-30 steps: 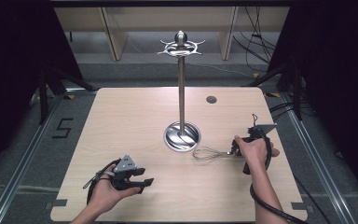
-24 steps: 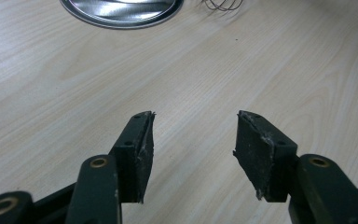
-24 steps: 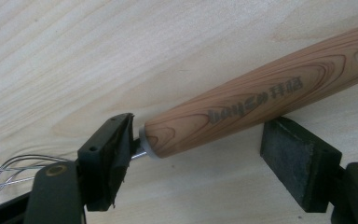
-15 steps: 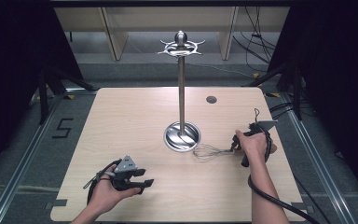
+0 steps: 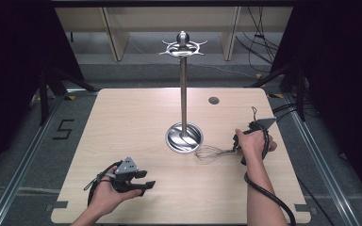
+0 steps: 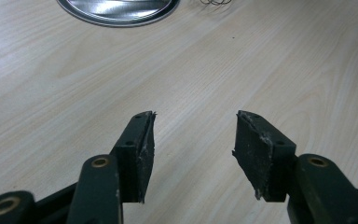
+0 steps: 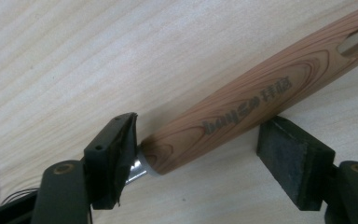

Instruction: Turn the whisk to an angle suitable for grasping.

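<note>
Overhead light falls bright and even on the table [image 5: 122, 122], dark drapes at nine and three; glare on the steel base [image 5: 184, 137]; close-ups slightly soft.

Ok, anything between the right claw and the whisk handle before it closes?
Nothing visible. The right claw already straddles the whisk's wooden handle lying on the table; its jaws stand open on either side, with one pad beside the metal collar.

Black jaws w/ brass rivets; grey plate [image 5: 129, 165]; black cable [image 5: 268, 194]
</note>
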Tool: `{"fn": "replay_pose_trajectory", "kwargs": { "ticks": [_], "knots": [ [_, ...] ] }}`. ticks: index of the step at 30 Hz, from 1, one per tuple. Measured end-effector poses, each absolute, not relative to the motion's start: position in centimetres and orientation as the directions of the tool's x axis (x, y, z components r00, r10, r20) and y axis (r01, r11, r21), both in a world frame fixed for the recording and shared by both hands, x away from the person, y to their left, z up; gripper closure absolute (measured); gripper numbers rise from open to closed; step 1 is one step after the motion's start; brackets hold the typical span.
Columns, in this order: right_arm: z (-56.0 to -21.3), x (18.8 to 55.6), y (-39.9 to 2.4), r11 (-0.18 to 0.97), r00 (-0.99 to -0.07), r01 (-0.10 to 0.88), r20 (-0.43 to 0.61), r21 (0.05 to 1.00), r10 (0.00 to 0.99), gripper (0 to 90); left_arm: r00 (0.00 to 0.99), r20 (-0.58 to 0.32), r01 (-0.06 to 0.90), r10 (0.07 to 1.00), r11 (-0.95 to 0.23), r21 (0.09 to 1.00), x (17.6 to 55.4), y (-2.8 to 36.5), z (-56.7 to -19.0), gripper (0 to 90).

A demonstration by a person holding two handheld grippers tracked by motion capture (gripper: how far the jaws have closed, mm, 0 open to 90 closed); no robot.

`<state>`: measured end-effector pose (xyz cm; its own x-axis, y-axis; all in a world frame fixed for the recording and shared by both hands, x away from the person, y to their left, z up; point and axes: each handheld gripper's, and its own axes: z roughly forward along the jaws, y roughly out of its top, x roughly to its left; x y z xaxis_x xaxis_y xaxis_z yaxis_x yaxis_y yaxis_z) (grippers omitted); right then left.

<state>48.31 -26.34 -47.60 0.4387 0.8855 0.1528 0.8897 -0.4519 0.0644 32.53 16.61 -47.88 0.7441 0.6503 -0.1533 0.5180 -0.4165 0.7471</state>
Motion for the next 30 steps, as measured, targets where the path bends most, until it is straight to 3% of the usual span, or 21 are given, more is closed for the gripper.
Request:
{"fn": "replay_pose_trajectory", "kwargs": {
  "ticks": [3,5,9,12,16,17,20,22,24,25,26,28,29,30],
  "knots": [
    [-47.5,48.4,-26.8,-0.384,0.374,0.921,0.124,0.065,0.919,35.9,0.746,-0.145,0.515,0.650,-0.426,0.744,32.6,16.6,-47.9,46.8],
    [-47.6,48.3,-26.9,-0.368,0.358,0.926,0.114,0.088,0.927,44.4,0.741,-0.166,0.522,0.651,-0.404,0.751,32.4,16.5,-48.0,46.8],
    [-47.2,48.2,-27.3,-0.328,0.323,0.944,0.098,0.034,0.941,58.8,0.744,-0.162,0.522,0.649,-0.412,0.747,32.5,16.4,-48.0,47.0],
    [-47.1,48.1,-27.4,-0.306,0.302,0.951,0.097,0.030,0.948,62.8,0.750,-0.152,0.518,0.644,-0.428,0.741,32.5,16.5,-48.0,47.0],
    [-47.2,48.0,-27.1,-0.295,0.291,0.955,0.094,0.039,0.952,66.4,0.750,-0.153,0.518,0.643,-0.429,0.740,32.5,16.4,-48.0,47.1],
    [-47.3,48.0,-27.6,-0.212,0.208,0.975,0.073,0.062,0.975,68.0,0.751,-0.153,0.519,0.643,-0.430,0.739,32.5,16.5,-48.0,47.1],
    [-47.2,47.7,-28.0,-0.135,0.134,0.989,0.016,0.066,0.991,69.2,0.751,-0.152,0.519,0.642,-0.432,0.738,32.5,16.5,-48.1,47.1],
    [-47.3,47.7,-27.6,-0.170,0.170,0.983,0.021,0.061,0.985,67.4,0.749,-0.151,0.519,0.645,-0.430,0.739,32.5,16.4,-48.1,47.1],
    [-47.1,47.8,-28.1,-0.113,0.113,0.992,0.010,0.053,0.994,65.2,0.748,-0.144,0.518,0.647,-0.434,0.737,32.5,16.4,-48.1,47.1],
    [-47.1,47.9,-27.5,-0.173,0.172,0.983,0.019,0.069,0.985,66.1,0.749,-0.151,0.520,0.645,-0.431,0.738,32.5,16.4,-48.0,47.1],
    [-47.1,47.9,-27.5,-0.173,0.172,0.983,0.019,0.069,0.985,66.1,0.749,-0.151,0.520,0.645,-0.431,0.738,32.5,16.4,-48.0,47.1],
    [-47.5,47.8,-27.5,-0.149,0.150,0.982,0.004,0.118,0.989,64.1,0.751,-0.153,0.520,0.643,-0.431,0.738,32.5,16.5,-48.0,47.1],
    [-47.3,47.9,-27.5,-0.142,0.143,0.986,-0.006,0.089,0.990,62.4,0.751,-0.154,0.520,0.642,-0.431,0.737,32.5,16.5,-48.0,47.1],
    [-47.1,48.1,-27.9,-0.068,0.070,0.995,-0.018,0.078,0.997,61.9,0.750,-0.155,0.521,0.642,-0.431,0.737,32.5,16.5,-48.1,47.1]
  ]
}}
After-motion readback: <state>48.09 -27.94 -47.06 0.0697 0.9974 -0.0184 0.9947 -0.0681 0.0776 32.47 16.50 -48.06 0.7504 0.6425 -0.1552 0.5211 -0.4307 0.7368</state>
